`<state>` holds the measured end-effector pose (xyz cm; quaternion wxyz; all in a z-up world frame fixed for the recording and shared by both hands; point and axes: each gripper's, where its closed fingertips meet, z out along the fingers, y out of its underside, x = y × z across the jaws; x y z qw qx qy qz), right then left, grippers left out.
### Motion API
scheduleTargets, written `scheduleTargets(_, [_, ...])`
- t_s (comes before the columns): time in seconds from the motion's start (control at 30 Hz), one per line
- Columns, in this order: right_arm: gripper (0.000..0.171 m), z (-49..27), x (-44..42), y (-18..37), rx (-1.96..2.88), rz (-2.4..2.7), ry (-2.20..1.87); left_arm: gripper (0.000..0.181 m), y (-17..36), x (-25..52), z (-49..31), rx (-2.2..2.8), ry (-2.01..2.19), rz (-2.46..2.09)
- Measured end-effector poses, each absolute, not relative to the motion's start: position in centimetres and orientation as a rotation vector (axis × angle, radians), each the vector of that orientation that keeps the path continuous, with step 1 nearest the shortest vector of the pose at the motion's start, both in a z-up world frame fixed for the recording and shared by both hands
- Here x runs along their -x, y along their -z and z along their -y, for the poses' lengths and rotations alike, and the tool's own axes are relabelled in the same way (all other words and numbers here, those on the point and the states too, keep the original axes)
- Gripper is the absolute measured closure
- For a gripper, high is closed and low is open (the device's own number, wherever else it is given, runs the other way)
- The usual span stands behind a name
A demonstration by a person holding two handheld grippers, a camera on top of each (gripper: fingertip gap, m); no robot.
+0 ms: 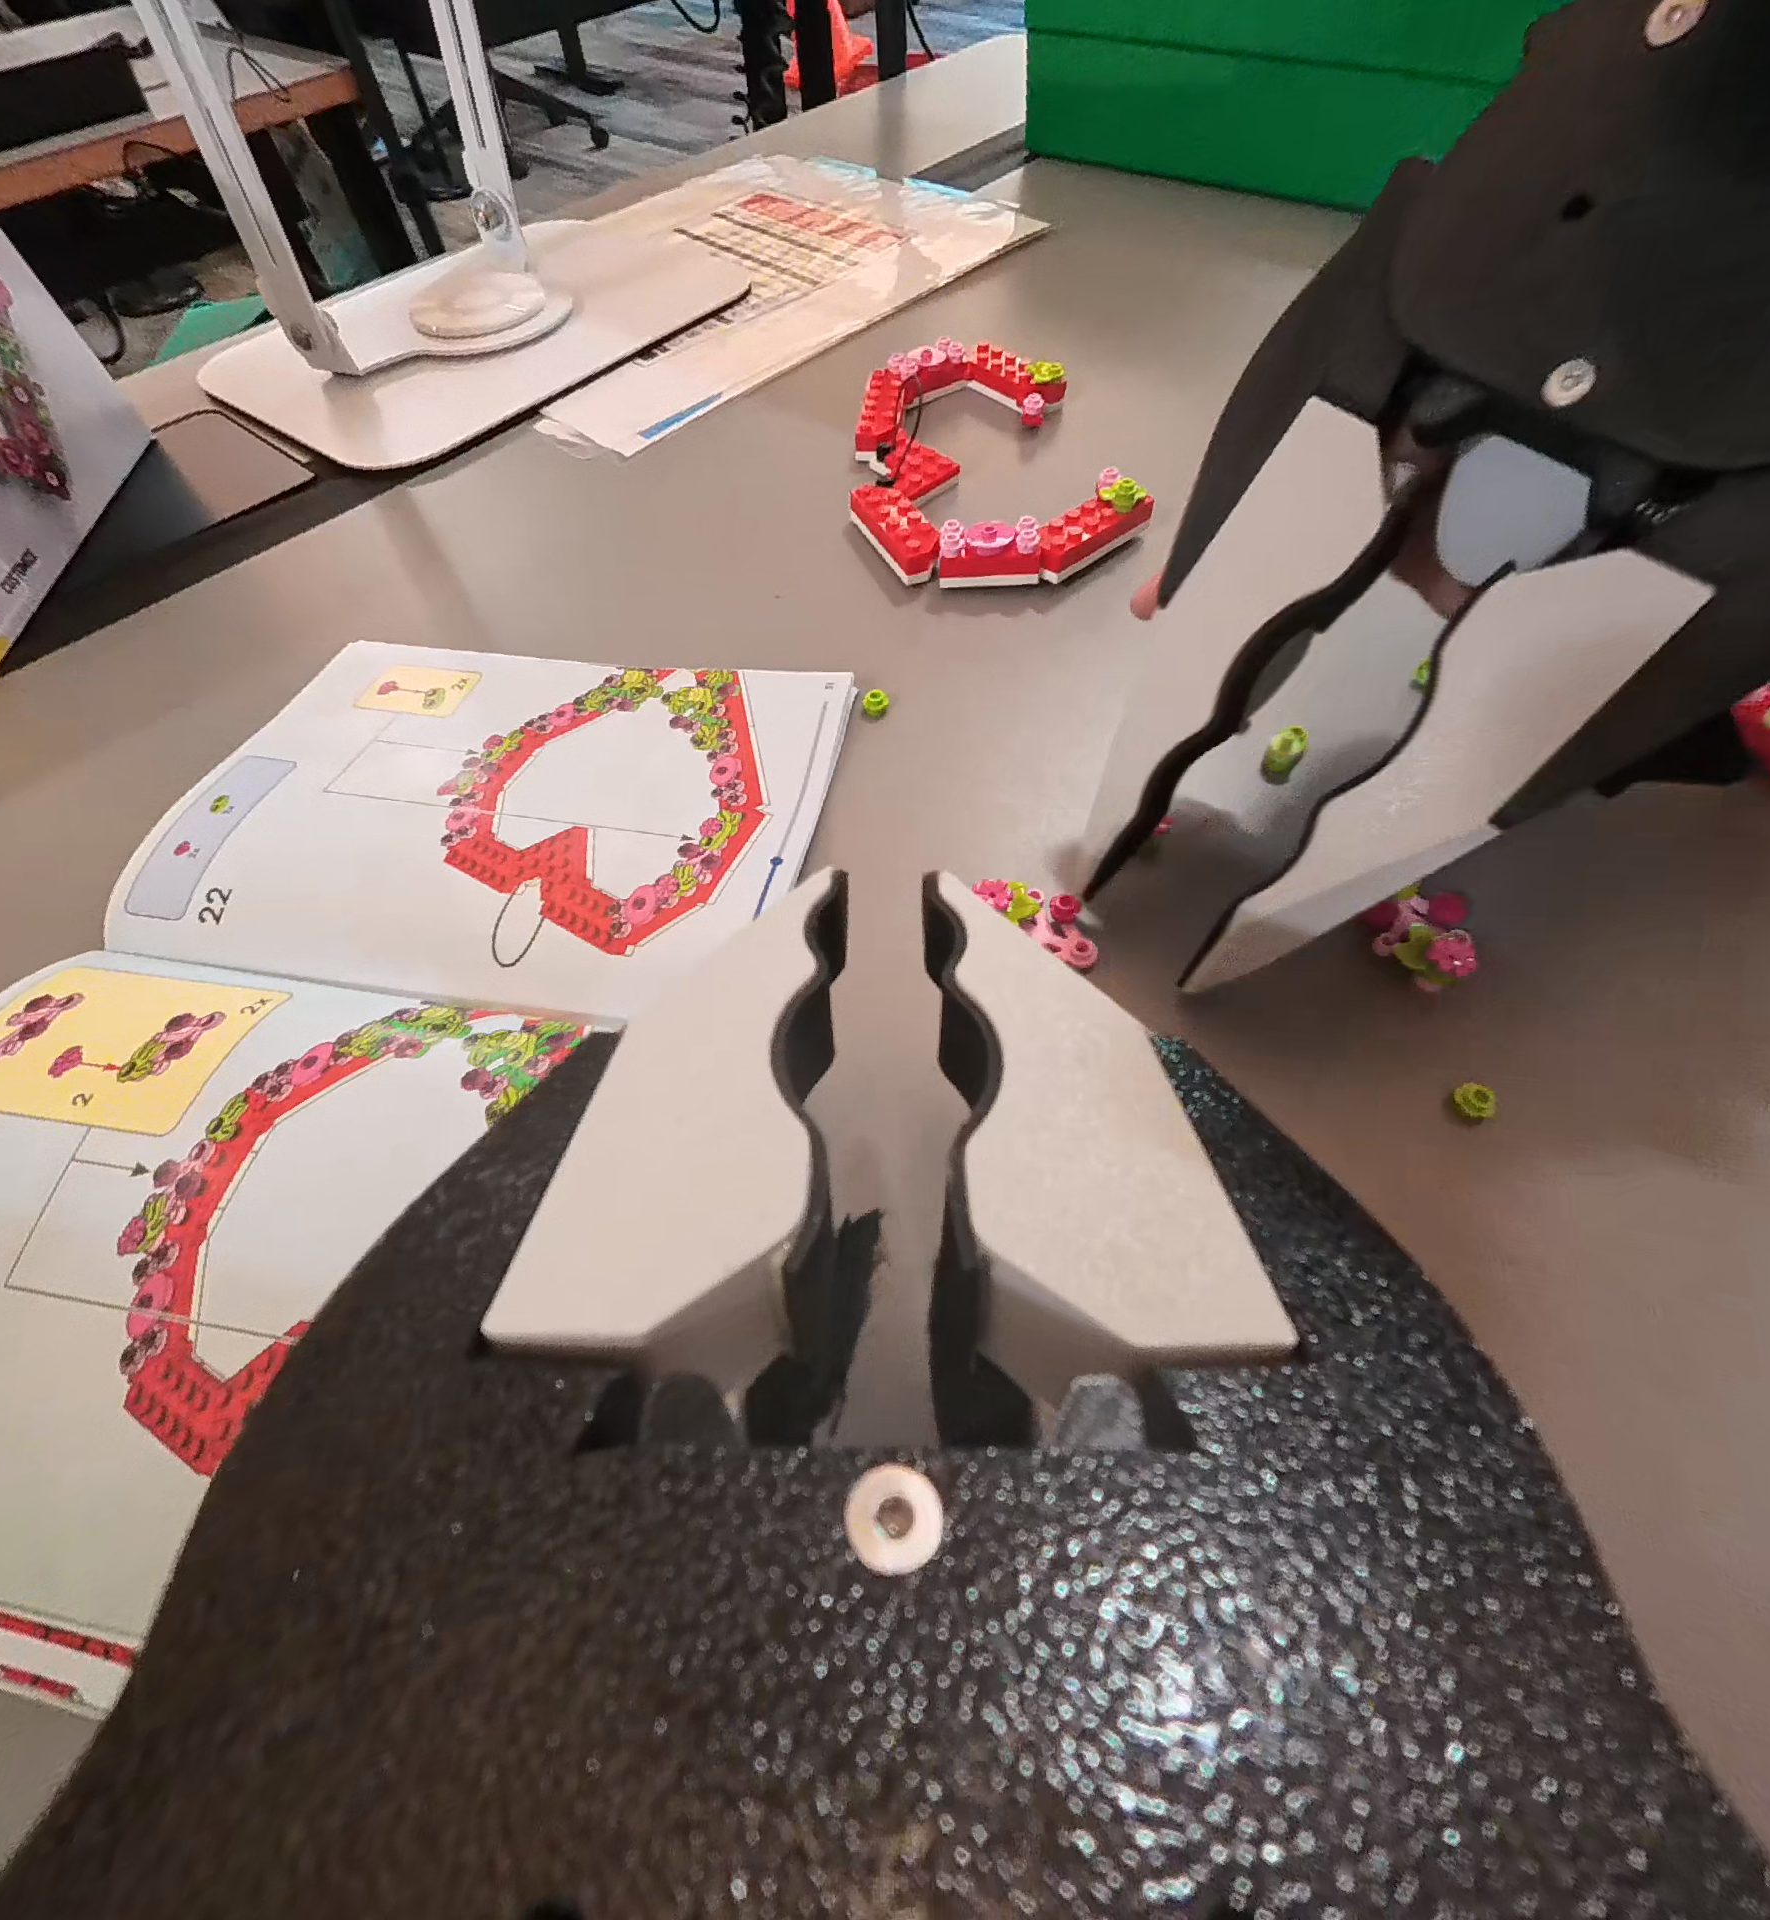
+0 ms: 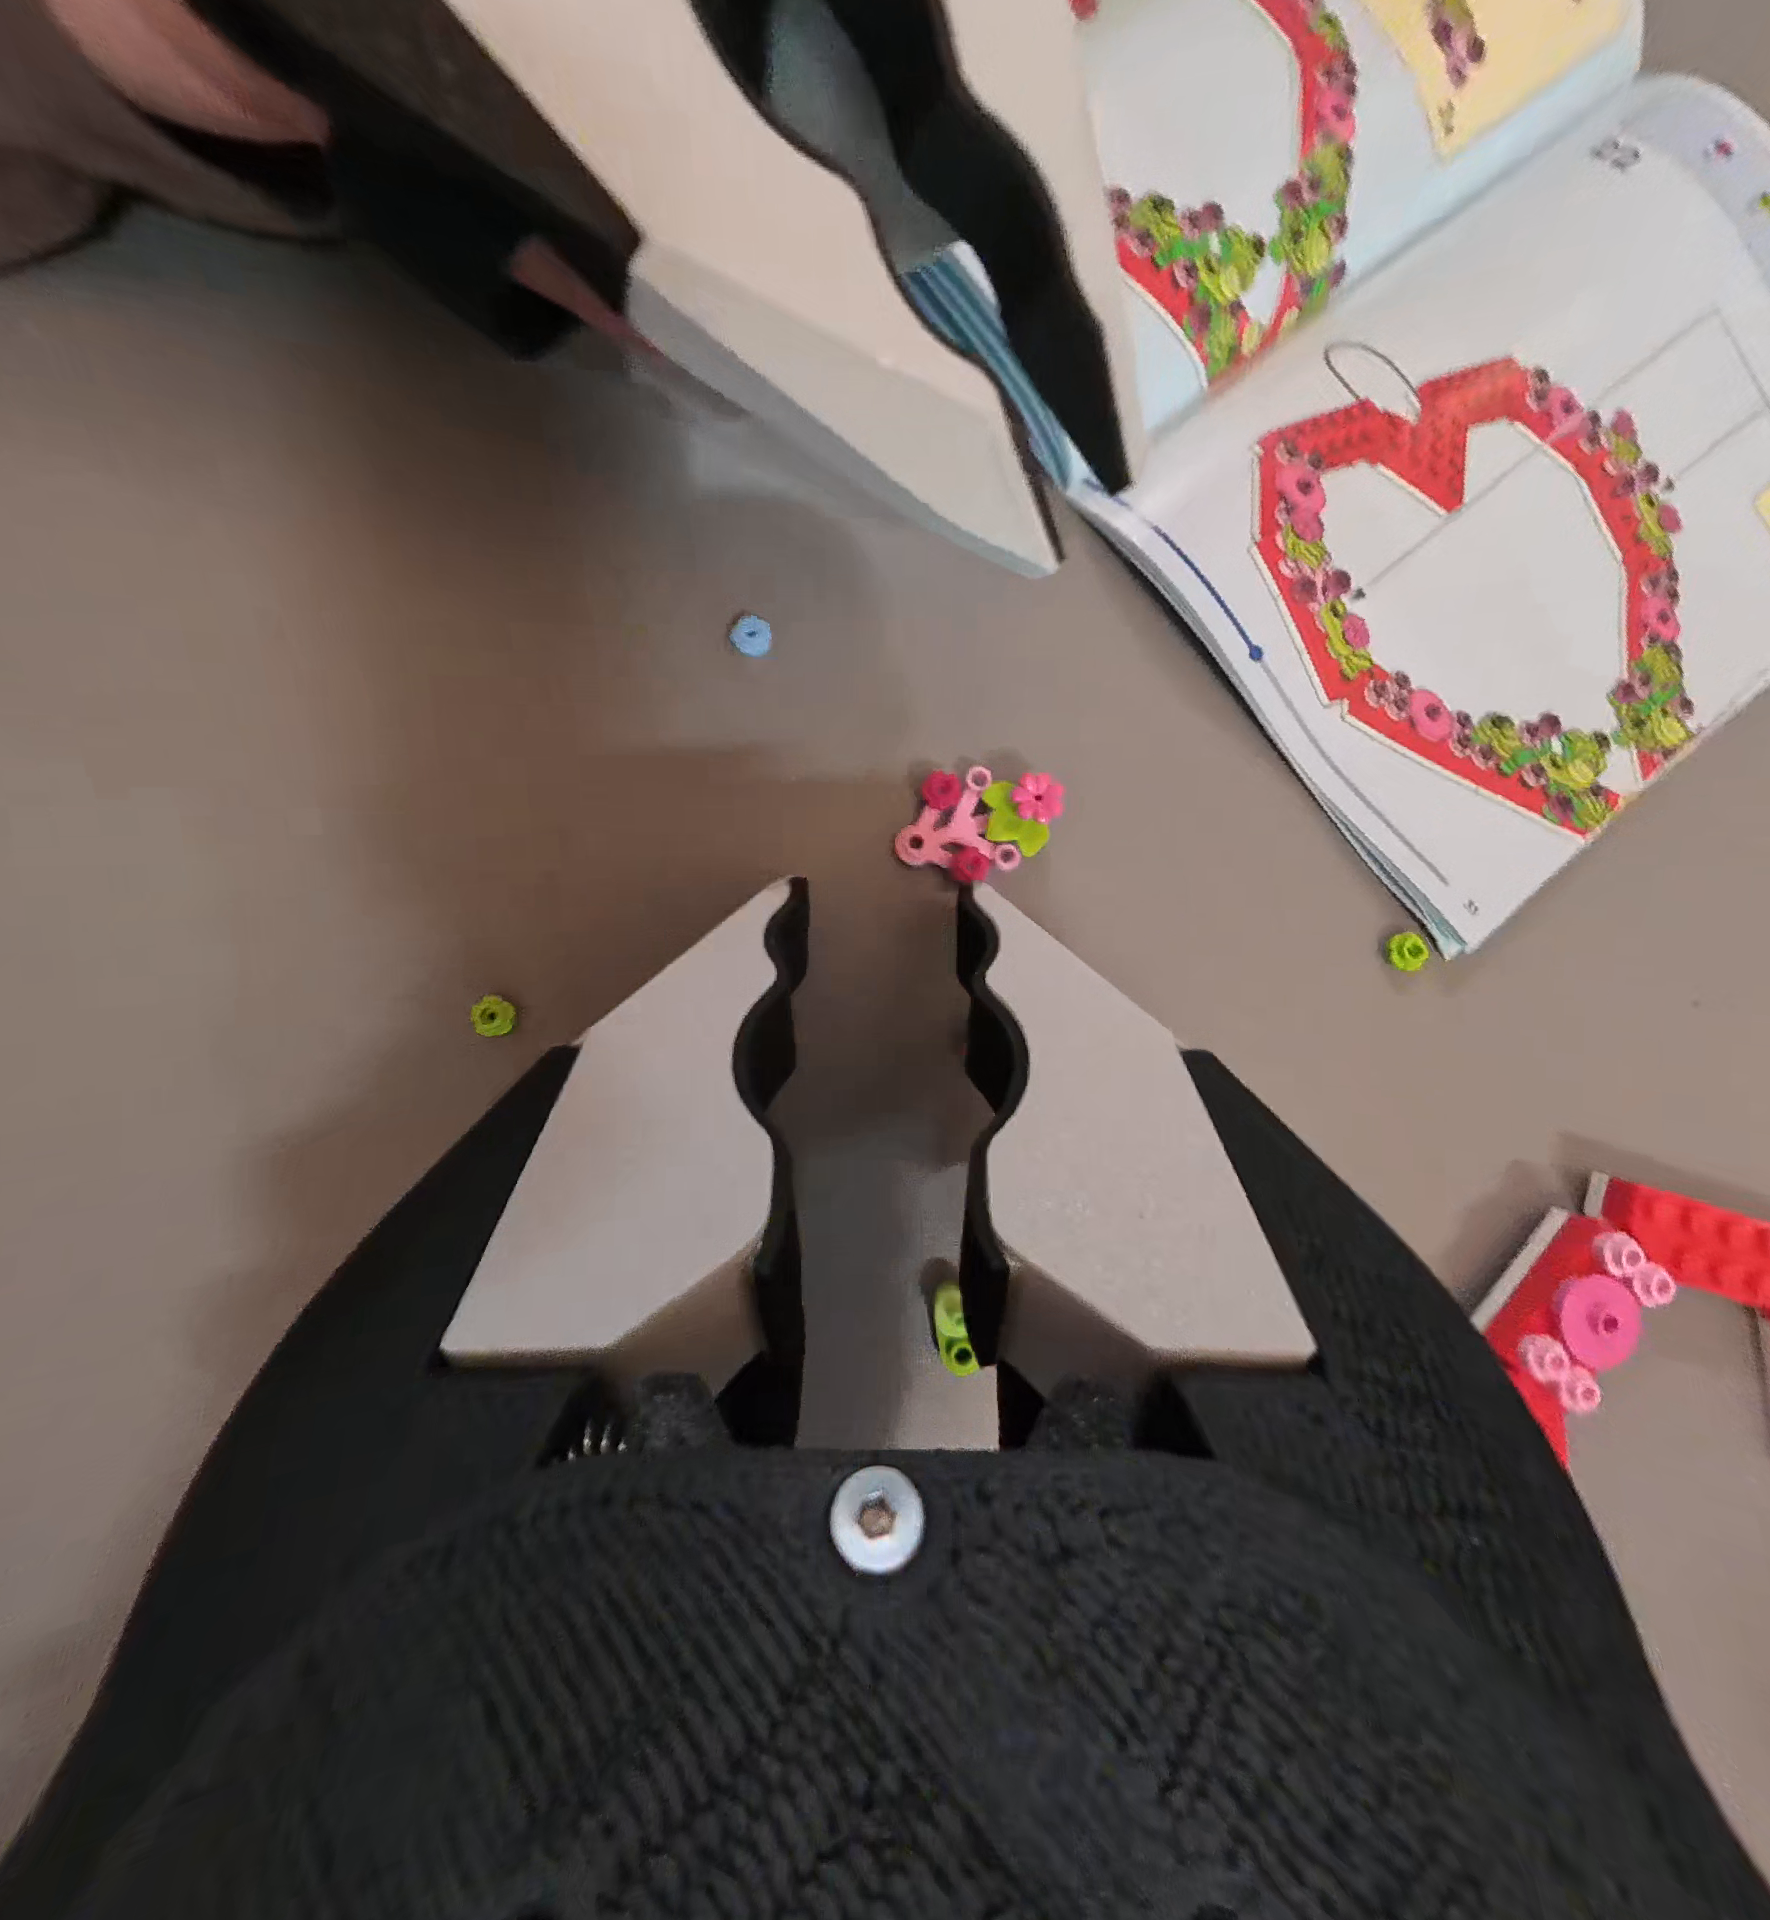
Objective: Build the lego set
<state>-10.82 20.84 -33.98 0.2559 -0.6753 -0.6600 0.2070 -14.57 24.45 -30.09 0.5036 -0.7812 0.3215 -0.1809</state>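
Lime green stud (image 2: 954, 1330) sits loosely between the right gripper's (image 2: 881, 894) spread jaws, so closing off-centre could flick it across the surface (image 2: 237, 727).

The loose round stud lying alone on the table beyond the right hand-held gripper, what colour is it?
The round stud is light blue, seen best in the right wrist view.

The left gripper (image 1: 886, 914) hangs open over the instruction booklet (image 1: 424, 831). Beyond it the red heart frame (image 1: 985, 468) lies on the table (image 1: 652, 540).
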Motion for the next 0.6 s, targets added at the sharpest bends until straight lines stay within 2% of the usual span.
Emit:
scheduleTargets(0.03, [0.144, -21.2, 10.7, 34.2, 1.857, 1.77, -0.53, 0.17, 30.1, 14.5, -24.4, 1.886, 0.429, -0.783])
scheduleTargets(0.4, [0.139, -22.3, 12.5, 34.2, 1.87, 1.68, -0.568, 0.174, 30.3, 15.2, -24.8, 1.878, 0.312, -0.811])
scheduleTargets(0.6, [0.151, -22.6, 13.0, 34.2, 1.833, 1.702, -0.561, 0.174, 30.0, 15.2, -24.8, 1.847, 0.279, -0.827])
